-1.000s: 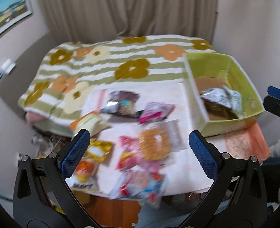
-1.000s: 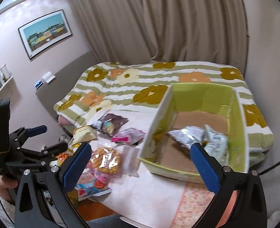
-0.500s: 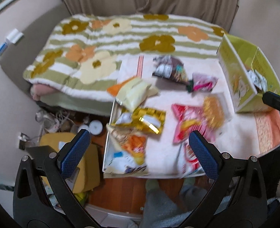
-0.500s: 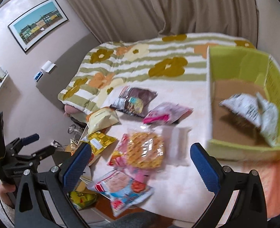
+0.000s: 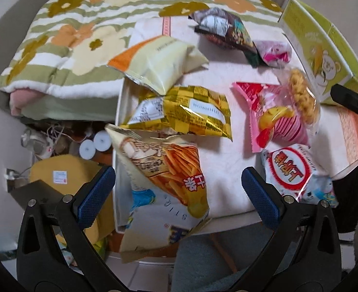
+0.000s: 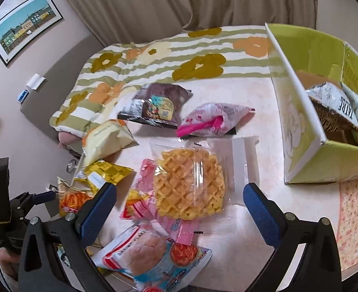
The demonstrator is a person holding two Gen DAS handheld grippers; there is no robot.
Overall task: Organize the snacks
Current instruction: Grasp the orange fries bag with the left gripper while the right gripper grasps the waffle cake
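1. Eight snack packets lie loose on the bench (image 6: pixel 259 221); a ninth, a grey-and-white packet (image 6: pixel 334 104), sits inside the green box (image 6: pixel 300 131) at the bench's right end.
2. Nearest the left tool (image 5: pixel 178 186) is a fries bag (image 5: pixel 164 170), long axis running toward the camera and overhanging the bench's near edge.
3. Left tool: jaws spread wide, holding nothing.
4. Right tool (image 6: pixel 179 198): jaws spread wide, empty, above the clear-wrapped waffle snack (image 6: pixel 191 185).
5. One floral blanket (image 6: pixel 154 60) lies behind.
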